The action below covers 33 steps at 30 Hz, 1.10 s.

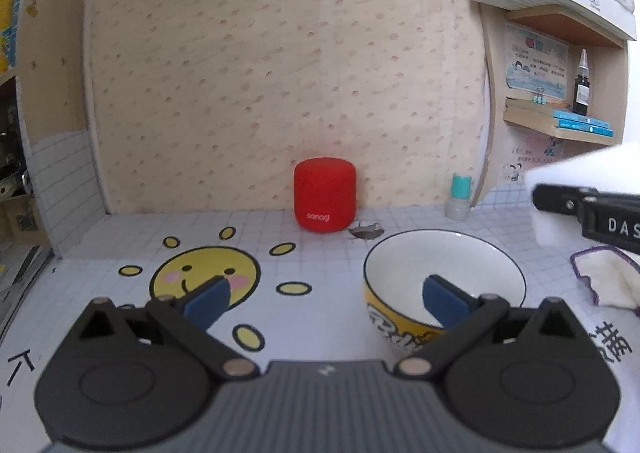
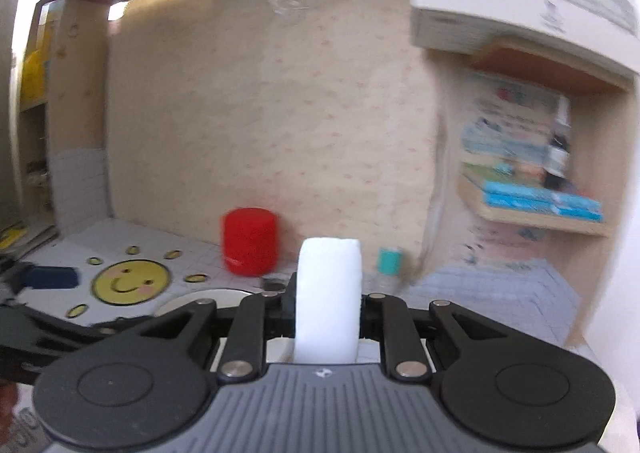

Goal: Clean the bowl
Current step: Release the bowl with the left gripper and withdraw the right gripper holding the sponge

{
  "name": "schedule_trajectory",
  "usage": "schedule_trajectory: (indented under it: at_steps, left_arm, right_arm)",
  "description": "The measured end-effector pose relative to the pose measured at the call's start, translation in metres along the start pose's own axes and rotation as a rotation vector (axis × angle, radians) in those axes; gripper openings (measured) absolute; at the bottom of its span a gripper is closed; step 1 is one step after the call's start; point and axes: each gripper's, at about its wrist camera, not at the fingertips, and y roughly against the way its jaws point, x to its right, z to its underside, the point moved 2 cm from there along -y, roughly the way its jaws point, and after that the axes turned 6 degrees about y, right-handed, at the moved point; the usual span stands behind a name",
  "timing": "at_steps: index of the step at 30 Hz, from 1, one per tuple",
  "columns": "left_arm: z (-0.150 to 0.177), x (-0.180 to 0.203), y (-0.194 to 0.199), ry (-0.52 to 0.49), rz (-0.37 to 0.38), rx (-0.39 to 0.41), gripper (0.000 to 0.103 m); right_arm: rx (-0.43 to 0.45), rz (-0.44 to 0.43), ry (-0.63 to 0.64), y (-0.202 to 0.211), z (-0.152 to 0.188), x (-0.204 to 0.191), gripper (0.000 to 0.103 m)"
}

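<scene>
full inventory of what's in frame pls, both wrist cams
bowl: 1, white inside, yellow outside, desk front right
sponge: 1, white, in right gripper
speaker: 1, red, against back wall
cloth: 1, cream, purple edge, right of bowl
small bottle: 1, teal cap, back right
dropper bottle: 1, dark, on shelf
books: several, blue, shelf
left gripper: open, empty
right gripper: shut on sponge
</scene>
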Motion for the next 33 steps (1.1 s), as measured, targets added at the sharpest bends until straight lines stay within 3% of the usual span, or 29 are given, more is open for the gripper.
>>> schedule_trajectory:
  at_steps: [10, 16, 23, 26, 31, 33]
  left_arm:
    - [0.008, 0.005, 0.01, 0.007, 0.009, -0.017, 0.103]
    - [0.009, 0.009, 0.011, -0.006, 0.005, -0.017, 0.103]
    - [0.01, 0.013, 0.01, -0.008, 0.012, -0.024, 0.103]
    - [0.01, 0.015, 0.01, -0.008, 0.017, -0.026, 0.103]
    - [0.011, 0.017, 0.011, -0.017, 0.015, -0.026, 0.103]
    - [0.011, 0.017, 0.011, -0.014, 0.017, -0.028, 0.103]
  right_arm:
    - [-0.073, 0.033, -0.104, -0.028, 0.03, 0.016, 0.016]
    - [-0.072, 0.049, -0.115, -0.046, 0.034, 0.014, 0.016]
    - [-0.141, 0.038, -0.12, -0.055, 0.04, 0.012, 0.02]
    - [-0.152, 0.037, -0.114, -0.052, 0.042, 0.01, 0.032]
    - [-0.156, 0.054, -0.116, -0.044, 0.045, 0.014, 0.064]
    - [-0.158, 0.041, -0.119, -0.039, 0.047, 0.014, 0.068]
